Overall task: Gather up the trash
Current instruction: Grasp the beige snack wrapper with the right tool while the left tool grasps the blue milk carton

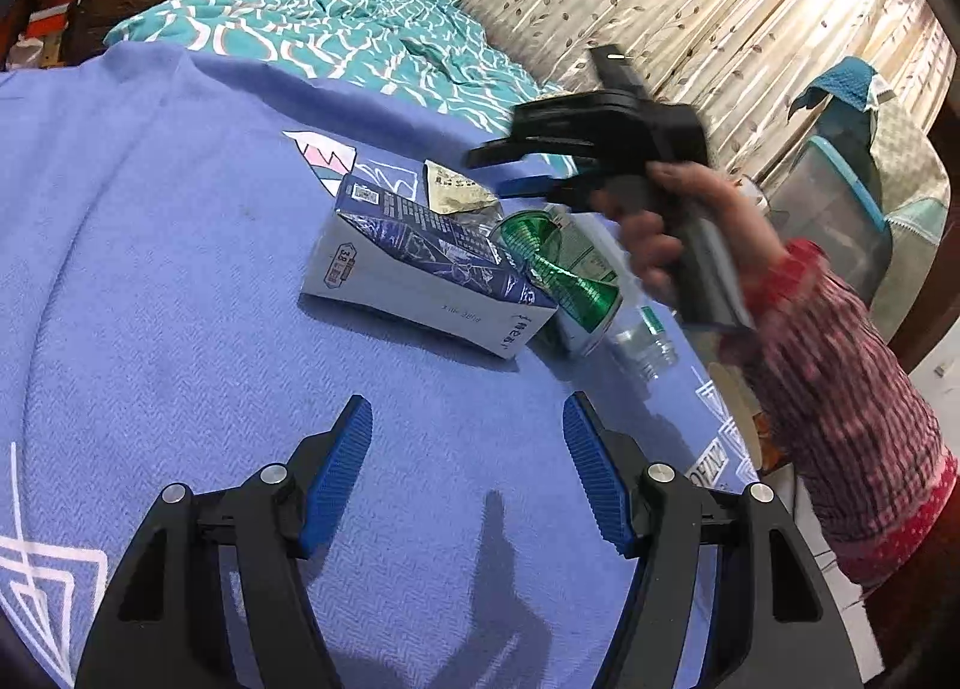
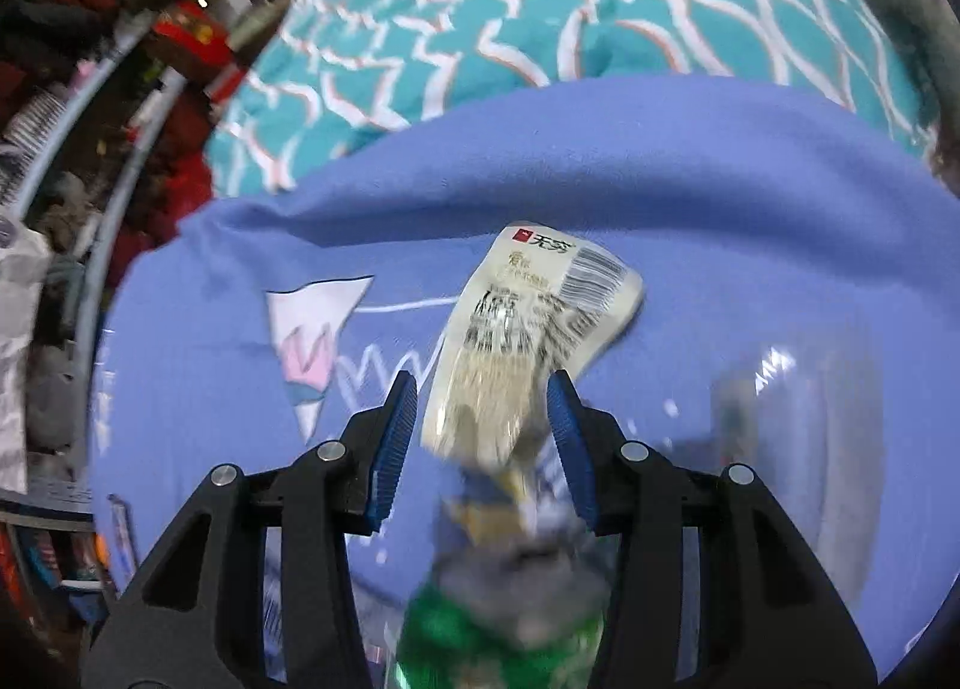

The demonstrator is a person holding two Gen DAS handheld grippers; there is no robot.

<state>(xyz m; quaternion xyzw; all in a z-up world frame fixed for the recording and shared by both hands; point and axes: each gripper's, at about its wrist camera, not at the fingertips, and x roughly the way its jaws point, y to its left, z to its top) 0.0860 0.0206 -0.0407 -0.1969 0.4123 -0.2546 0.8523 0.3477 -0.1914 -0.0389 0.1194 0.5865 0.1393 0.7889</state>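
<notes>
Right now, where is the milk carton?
In the left wrist view the carton lies on its side on the blue blanket, mid-frame ahead of the open left tongs, with the green can against its right end.

A blue-and-white milk carton [image 1: 420, 275] lies on its side on the blue blanket [image 1: 150, 269], toward its right edge. Touching the carton's right side is a crushed green can [image 1: 555, 275], with a clear plastic bottle [image 1: 645, 338] lying just beyond it at the edge. A crumpled cream snack wrapper [image 2: 528, 329] with a barcode lies just behind them.
</notes>
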